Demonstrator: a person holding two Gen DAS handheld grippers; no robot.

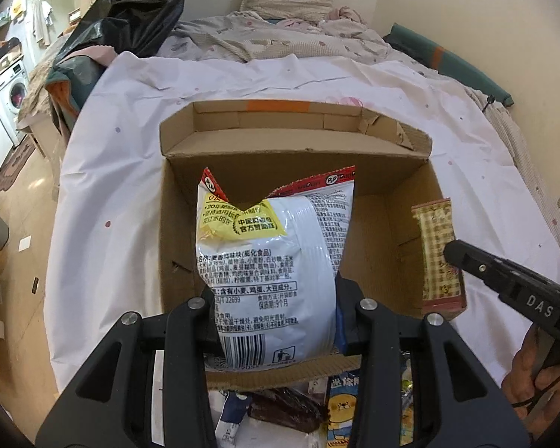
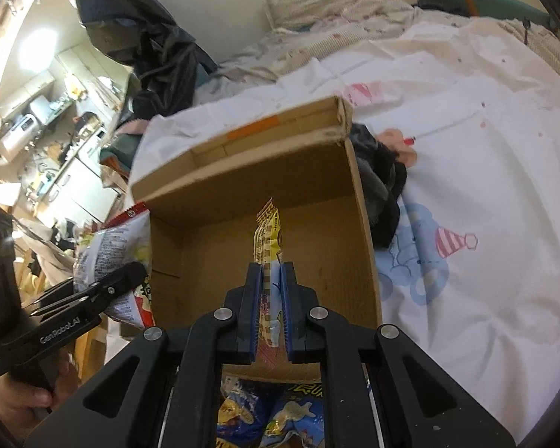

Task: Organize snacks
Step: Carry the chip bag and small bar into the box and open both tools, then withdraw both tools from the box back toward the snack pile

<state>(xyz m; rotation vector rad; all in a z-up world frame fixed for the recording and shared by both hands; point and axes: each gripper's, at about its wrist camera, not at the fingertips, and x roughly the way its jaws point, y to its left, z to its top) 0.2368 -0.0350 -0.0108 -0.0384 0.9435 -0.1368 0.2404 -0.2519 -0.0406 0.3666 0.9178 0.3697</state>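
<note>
An open cardboard box [image 1: 399, 171] lies on the white bedsheet, also in the right wrist view [image 2: 317, 194]. My left gripper [image 1: 276, 317] is shut on a big white, red and yellow snack bag [image 1: 272, 257] and holds it over the box's inside. The bag and the left gripper show at the left of the right wrist view [image 2: 112, 246]. My right gripper [image 2: 270, 298] is shut on a thin yellow checked snack packet [image 2: 267, 239], held edge-on above the box floor. The same packet [image 1: 438, 254] shows by the box's right wall in the left wrist view.
Several loose snack packs lie near me before the box [image 1: 339, 410], blue ones in the right wrist view [image 2: 280, 418]. A dark cloth [image 2: 377, 186] lies against the box's right side. Pillow, bedding and a black bag are at the far end of the bed.
</note>
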